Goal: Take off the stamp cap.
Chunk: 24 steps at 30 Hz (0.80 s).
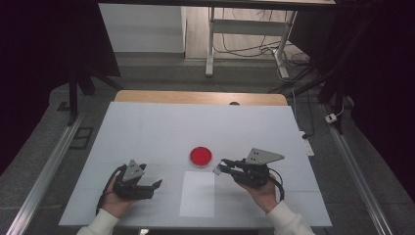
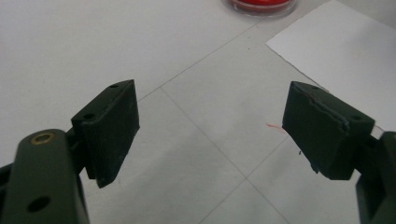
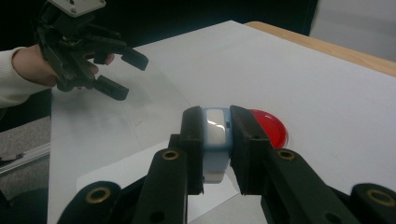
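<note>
**Right gripper clamps small block beside red dish; left gripper wide and empty**

White tabletop (image 1: 147,127), wooden edge along the far side, dark curtains left and right, grey floor with a desk frame and loose cables beyond.

Right gripper (image 1: 221,168): held in the person's right hand, lying roughly level, tips pointing toward the table's middle. Jaws drawn in tight on a small pale blue-and-white block (image 3: 215,140). In the right gripper view both black pads press flat on the block's two sides; its white top face stands out between them. Block is off the table, carried in the grip.

Red dish (image 1: 201,155): round, shallow, clear rim, sits on the tabletop at mid-table. Gripper tips and block are just beside it, on its right in the high view. In the right gripper view the dish shows directly behind the right-hand jaw. Cannot tell if block and dish touch.

White paper sheet (image 1: 197,193): flat on the table, just on the near side of the dish, between the two hands.

Left gripper (image 1: 157,185): in the person's left hand, low over the table, left of the sheet. Jaws spread wide, nothing between them; bare tabletop shows through the gap in the left gripper view. Well apart from the dish.
</note>
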Tool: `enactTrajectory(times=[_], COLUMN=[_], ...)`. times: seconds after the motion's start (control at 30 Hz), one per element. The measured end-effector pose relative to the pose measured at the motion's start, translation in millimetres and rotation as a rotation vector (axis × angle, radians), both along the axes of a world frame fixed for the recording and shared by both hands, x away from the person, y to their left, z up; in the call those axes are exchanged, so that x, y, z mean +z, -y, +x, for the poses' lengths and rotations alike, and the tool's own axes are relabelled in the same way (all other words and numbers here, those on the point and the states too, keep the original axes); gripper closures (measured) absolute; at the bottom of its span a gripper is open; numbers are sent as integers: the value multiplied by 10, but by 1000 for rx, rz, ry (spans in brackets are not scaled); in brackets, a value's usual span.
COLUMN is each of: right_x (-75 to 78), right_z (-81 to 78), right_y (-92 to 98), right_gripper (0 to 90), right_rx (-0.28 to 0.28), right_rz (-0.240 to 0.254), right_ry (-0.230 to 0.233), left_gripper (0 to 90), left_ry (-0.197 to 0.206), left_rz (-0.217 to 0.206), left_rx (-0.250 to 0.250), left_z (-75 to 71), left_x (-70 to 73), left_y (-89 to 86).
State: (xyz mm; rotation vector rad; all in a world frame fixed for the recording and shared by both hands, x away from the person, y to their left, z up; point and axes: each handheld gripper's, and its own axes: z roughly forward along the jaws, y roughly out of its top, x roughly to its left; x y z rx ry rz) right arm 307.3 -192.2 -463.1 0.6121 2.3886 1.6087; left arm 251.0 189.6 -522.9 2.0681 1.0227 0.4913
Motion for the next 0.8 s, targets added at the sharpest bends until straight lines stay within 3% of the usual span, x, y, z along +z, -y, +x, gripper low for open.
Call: enactTrajectory(times=[0.8], right_x=[-21], right_z=[-10], right_y=[-52], right_gripper=[750], right_rx=[-6], right_rz=[-4], right_ry=[-3], left_gripper=[190], left_ry=[24], left_rz=[-21], left_rx=[-76], left_z=[29], left_x=[102], left_y=[290])
